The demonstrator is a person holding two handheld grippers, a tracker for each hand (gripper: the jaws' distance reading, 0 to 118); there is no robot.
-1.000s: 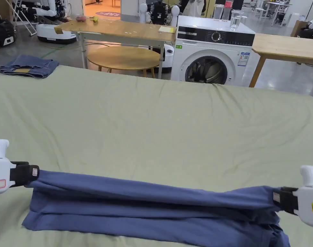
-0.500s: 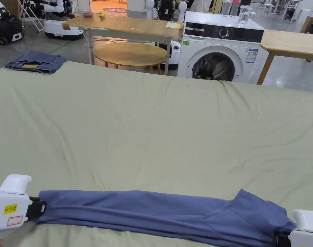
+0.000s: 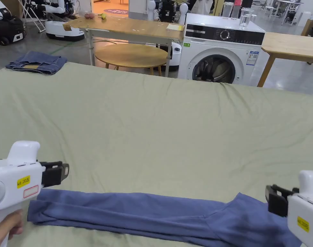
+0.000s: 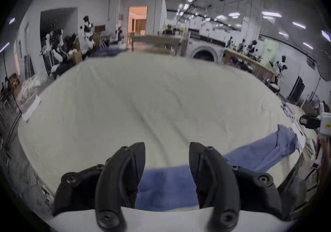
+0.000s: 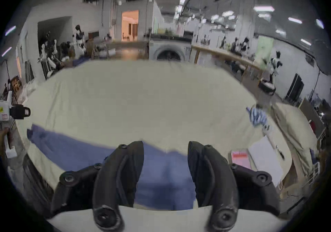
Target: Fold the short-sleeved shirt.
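Shirt lying folded in a long band, both grippers clear of it

Shirt: the blue garment lay flat on the green sheet, folded lengthwise into a long narrow band along the near edge of the covered surface. Its left end was squared off; its right end widened where a flap of cloth rose to a point. In the left gripper view the same band ran from beneath the jaws away toward the right, and in the right gripper view it ran from beneath the jaws away toward the left.

Left gripper: it was held above the left end of the band, with a hand visible under its white body. Its jaws stood apart in its own view, with only sheet and cloth seen through the gap. Nothing was gripped, and no contact with the cloth was visible.

Right gripper: it was held above the right end of the band. Its jaws were likewise spread in its own view, with blue cloth below the gap and none pinched between them. Each gripper also appeared small at the far edge of the other's view.

Surroundings: folded jeans lay at the far left corner of the sheet, well apart from the band. Beyond the sheet stood a washing machine, a round table and a long wooden table.
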